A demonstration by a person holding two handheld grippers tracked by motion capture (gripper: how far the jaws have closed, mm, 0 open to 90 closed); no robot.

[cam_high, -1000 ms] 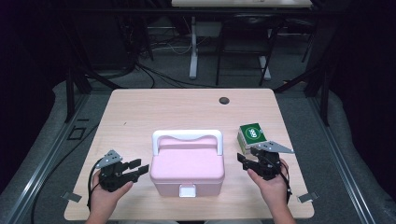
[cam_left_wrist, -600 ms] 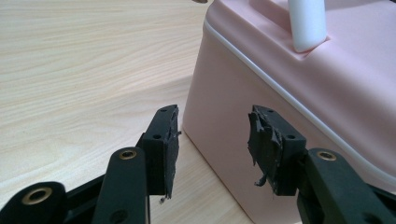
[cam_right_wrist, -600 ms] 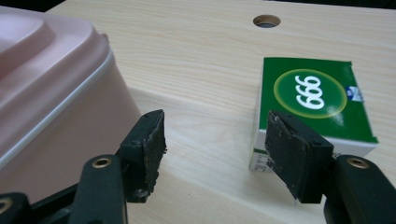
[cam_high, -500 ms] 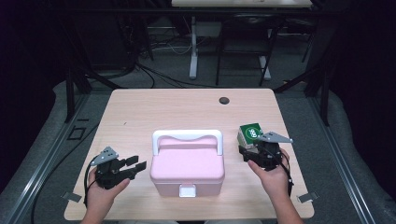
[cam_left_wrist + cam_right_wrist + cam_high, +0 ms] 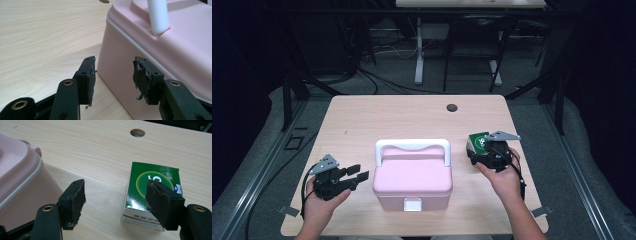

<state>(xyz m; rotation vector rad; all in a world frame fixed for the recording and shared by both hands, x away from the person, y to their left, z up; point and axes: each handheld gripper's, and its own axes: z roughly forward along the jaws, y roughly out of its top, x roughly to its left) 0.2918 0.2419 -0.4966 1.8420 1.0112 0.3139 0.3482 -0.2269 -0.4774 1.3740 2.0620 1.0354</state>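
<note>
We see the pink box [image 5: 413, 177] blocking mid-table, between our grippers. Green carton [image 5: 477, 142] sits just right of it, a narrow gap between. Far half of the table [image 5: 412, 115] is open, bar one cable hole [image 5: 452, 107].

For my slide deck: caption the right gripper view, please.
Right gripper, jaws open, above the table between pink case and green box.

Tabletop [image 5: 382, 120]: pale wood-grain, smooth, matt w/ faint sheen. Box [image 5: 412, 180]: pink plastic, smooth, satin; handle [image 5: 412, 146] white plastic. Carton [image 5: 152, 192]: green printed card, glossy, glare on top. Gripper [image 5: 113, 77] pads [image 5: 140, 75]: black rubber, matt, rough, frayed at edges; arms black plastic w/ brass-looking rivets.
</note>
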